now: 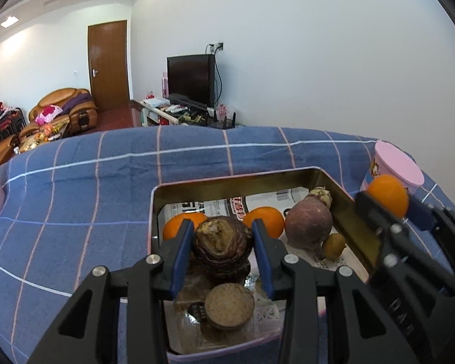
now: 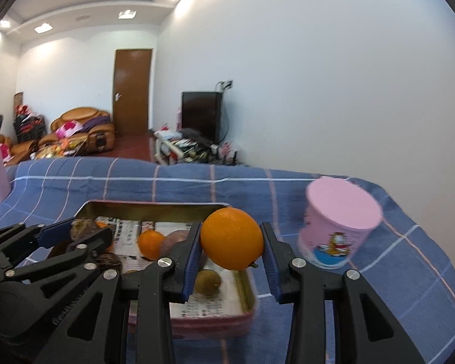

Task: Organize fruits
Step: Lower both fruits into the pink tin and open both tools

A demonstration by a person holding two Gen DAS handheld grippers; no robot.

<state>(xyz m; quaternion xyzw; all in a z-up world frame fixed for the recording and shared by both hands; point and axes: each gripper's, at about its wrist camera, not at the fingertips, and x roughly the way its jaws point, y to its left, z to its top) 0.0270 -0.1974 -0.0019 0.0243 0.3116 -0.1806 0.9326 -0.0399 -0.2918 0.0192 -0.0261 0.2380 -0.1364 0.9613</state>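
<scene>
A blue checked cloth (image 1: pixel 75 197) covers the surface; beyond it at ten o'clock stand a sofa (image 1: pixel 62 112), door (image 1: pixel 107 63) and television (image 1: pixel 191 79). The left gripper (image 1: pixel 223 242) clamps a dark brown fruit (image 1: pixel 221 242) above the tin tray (image 1: pixel 342 200). The right gripper (image 2: pixel 232 242) clamps an orange (image 2: pixel 232 242) over the tray's right edge, the pink cup (image 2: pixel 339 224) at three o'clock.

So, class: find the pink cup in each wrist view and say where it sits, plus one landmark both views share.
Left wrist view: the pink cup stands at the far right edge, on the blue checked cloth, partly behind the orange in the right gripper.
Right wrist view: the pink cup is right of centre, beside the held orange.
Shared landmark: the metal tray.
</scene>
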